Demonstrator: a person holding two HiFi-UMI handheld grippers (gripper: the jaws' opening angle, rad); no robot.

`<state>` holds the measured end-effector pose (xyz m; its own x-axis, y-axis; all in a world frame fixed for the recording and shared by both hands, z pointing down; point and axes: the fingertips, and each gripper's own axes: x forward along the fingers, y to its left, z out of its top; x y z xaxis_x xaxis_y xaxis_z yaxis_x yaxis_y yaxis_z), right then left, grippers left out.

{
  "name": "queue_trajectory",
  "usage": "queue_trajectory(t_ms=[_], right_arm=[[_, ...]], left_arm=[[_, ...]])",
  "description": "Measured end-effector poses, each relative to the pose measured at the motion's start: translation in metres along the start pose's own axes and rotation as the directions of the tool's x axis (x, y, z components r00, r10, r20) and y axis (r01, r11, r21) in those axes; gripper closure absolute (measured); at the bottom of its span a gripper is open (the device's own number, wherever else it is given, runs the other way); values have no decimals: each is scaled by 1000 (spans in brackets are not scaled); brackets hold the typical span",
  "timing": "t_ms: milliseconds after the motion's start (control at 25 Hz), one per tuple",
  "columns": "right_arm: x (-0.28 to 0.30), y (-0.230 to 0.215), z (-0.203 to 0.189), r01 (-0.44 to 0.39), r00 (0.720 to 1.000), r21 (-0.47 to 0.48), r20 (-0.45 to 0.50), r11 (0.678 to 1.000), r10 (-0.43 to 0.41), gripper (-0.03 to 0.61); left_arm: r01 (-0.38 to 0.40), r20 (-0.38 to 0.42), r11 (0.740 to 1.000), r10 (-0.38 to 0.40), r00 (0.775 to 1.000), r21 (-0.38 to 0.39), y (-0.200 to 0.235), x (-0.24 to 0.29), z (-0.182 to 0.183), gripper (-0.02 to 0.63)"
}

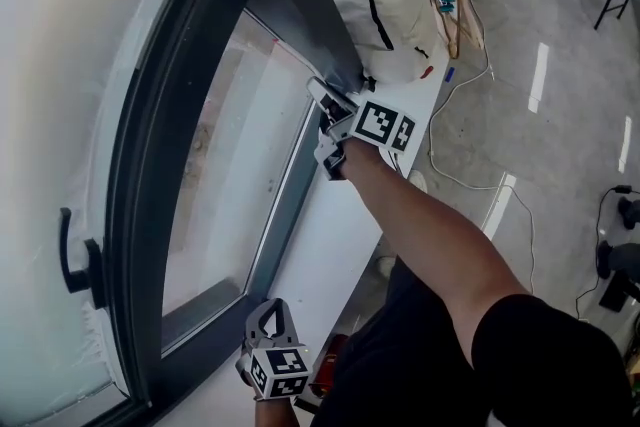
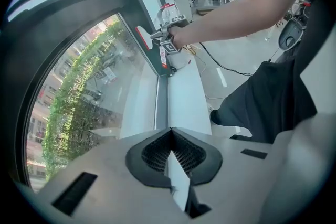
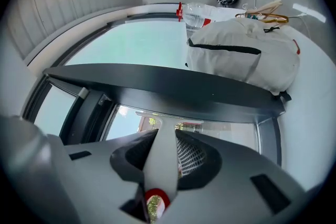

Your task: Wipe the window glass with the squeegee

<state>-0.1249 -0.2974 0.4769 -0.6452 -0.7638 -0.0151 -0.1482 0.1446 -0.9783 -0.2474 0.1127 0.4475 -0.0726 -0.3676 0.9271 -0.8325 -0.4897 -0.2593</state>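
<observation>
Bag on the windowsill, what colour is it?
Cream white bag with a black strap; the right gripper view shows it best.

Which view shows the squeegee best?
Right gripper view: the squeegee sits centre frame, its white handle clamped in the right claw, its head at the window glass. Head view shows only its end past the marker cube. Left gripper view shows it far off and small.

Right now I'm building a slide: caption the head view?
Right gripper holds the squeegee at the window glass; left gripper hangs shut nearby.
</observation>
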Motion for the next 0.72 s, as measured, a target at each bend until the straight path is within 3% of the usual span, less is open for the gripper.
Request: queue_trajectory(t_ms=[400, 720], right_arm=[[37, -17, 9, 0, 1000, 18, -22, 1000, 1, 491], [48, -17, 9, 9, 1000, 12, -29, 1000, -8, 491]], left_arm=[[4, -18, 999, -5, 1000, -33, 15, 16, 23, 614], [-2, -20, 999, 1, 1000, -43, 18, 17, 19, 614]])
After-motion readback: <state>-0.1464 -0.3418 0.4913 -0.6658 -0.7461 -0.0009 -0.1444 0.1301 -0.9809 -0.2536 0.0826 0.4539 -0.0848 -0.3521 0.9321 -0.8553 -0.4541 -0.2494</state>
